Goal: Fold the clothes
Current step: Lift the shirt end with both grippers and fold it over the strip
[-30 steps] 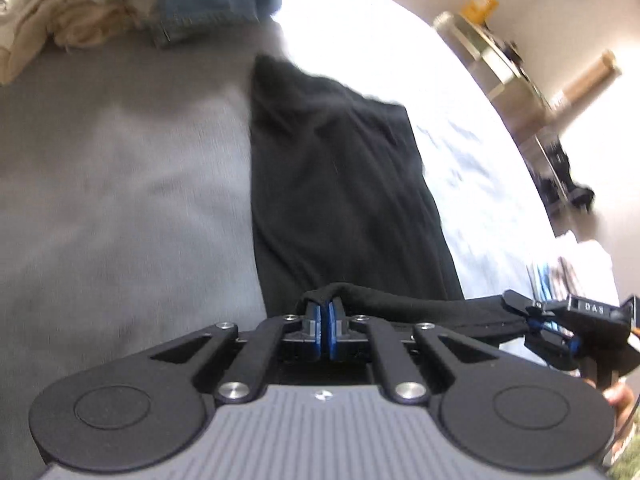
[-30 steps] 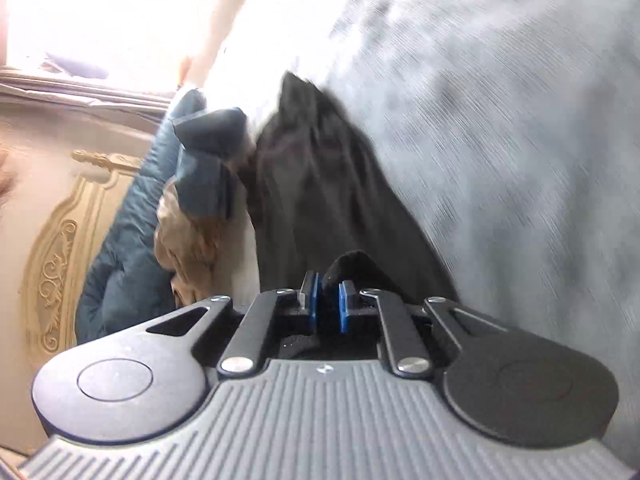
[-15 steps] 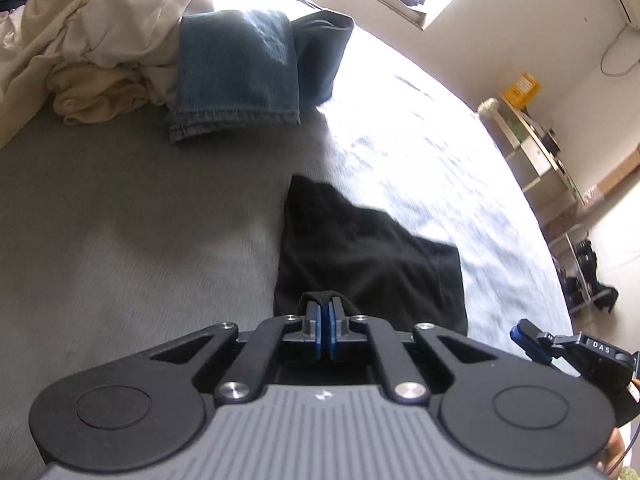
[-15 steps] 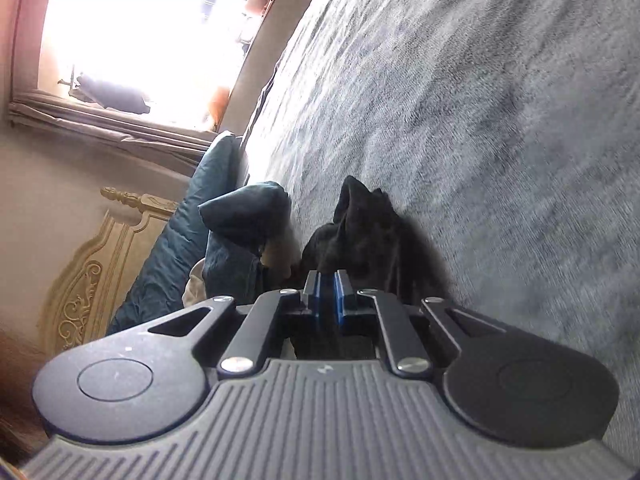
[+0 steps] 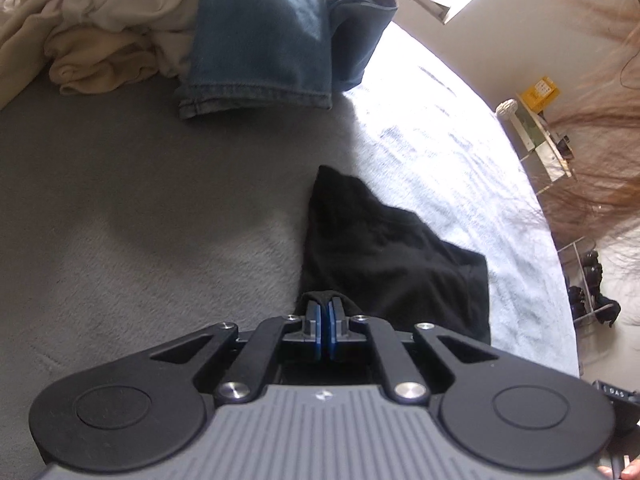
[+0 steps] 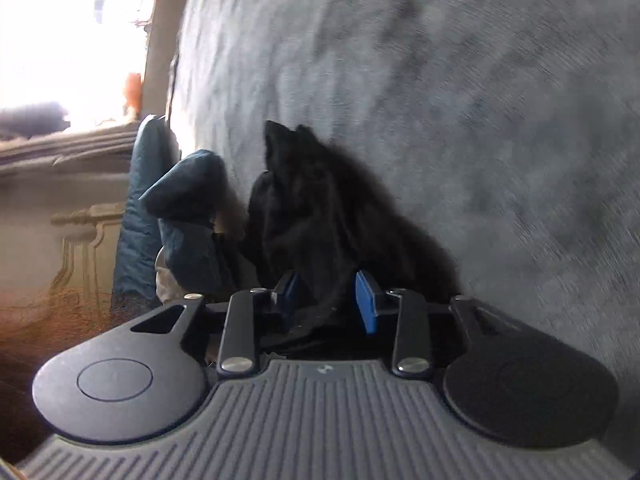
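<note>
A black garment [image 5: 384, 248] lies folded over on the grey bed cover [image 5: 140, 220], its near edge drawn up toward me. My left gripper [image 5: 325, 308] is shut on that near edge, a thin fold of black cloth pinched between the blue pads. In the right wrist view the same black garment [image 6: 320, 216] is bunched in front of my right gripper [image 6: 328, 292]. Its jaws are opening, the blue pads stand apart, and black cloth lies loose between them without being pressed.
Folded blue jeans [image 5: 260, 60] and a heap of cream clothes [image 5: 92, 28] lie at the far side of the bed. A dark blue garment [image 6: 188, 220] sits beside the black one. A shelf unit [image 5: 544, 136] stands past the bed's right edge. Strands of a person's hair [image 5: 600, 128] hang at right.
Both grippers carried the garment's near edge forward over the rest, so the black cloth now looks shorter. The right gripper's pads have spread apart and let the cloth go; the left stays shut.
</note>
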A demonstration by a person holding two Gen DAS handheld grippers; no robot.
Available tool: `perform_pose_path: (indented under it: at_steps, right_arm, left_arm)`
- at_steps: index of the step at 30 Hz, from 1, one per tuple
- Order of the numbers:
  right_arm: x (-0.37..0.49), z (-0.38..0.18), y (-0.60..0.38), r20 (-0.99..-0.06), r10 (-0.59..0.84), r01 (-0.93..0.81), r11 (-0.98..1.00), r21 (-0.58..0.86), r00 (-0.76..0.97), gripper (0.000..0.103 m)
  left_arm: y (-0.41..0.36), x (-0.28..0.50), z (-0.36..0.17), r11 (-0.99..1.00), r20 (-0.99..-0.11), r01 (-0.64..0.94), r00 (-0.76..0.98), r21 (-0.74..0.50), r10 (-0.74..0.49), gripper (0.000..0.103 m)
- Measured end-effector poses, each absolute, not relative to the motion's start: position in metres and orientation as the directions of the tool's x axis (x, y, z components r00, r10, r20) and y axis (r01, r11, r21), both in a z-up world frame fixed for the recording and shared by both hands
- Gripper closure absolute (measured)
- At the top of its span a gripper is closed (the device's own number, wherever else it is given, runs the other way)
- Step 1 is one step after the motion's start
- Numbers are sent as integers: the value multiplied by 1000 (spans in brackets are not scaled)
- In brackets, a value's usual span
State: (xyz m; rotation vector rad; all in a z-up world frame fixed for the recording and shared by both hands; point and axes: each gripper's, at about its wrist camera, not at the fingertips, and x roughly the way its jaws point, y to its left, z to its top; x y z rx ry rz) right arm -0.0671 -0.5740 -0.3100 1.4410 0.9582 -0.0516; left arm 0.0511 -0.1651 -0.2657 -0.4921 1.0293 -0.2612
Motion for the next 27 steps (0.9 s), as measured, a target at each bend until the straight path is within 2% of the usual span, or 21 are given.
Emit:
perform_pose_path:
  at_steps: [1, 4, 17, 23, 24, 25, 27]
  right_arm:
    - [-74, -315, -575, -581, 503, 593, 157, 790, 641, 60]
    - [-80, -320, -578, -601, 489, 627, 132, 768, 632, 53]
    - [-53, -326, -567, -589, 615, 648, 161, 744, 524, 52]
    - [-51, -325, -562, -572, 654, 634, 180, 753, 494, 71]
    - [-51, -326, -561, -566, 661, 635, 172, 753, 492, 76]
    - [-52, -327, -561, -563, 665, 637, 167, 752, 490, 86]
    - [-54, -327, -561, -566, 658, 634, 170, 754, 497, 91]
  left_arm:
    - [-165, 52, -267, 863, -756, -18, 492, -505, -432, 99]
    - [-166, 54, -268, 868, -761, -5, 483, -497, -434, 99]
    - [-167, 56, -275, 874, -769, 6, 471, -486, -431, 99]
    - [-166, 54, -276, 873, -767, 1, 477, -487, -429, 99]
    - [-166, 54, -276, 873, -766, 0, 479, -488, -429, 99]
    - [-166, 53, -275, 872, -764, -1, 481, -490, -429, 99]
    - [-165, 52, -274, 870, -761, -4, 486, -493, -429, 99]
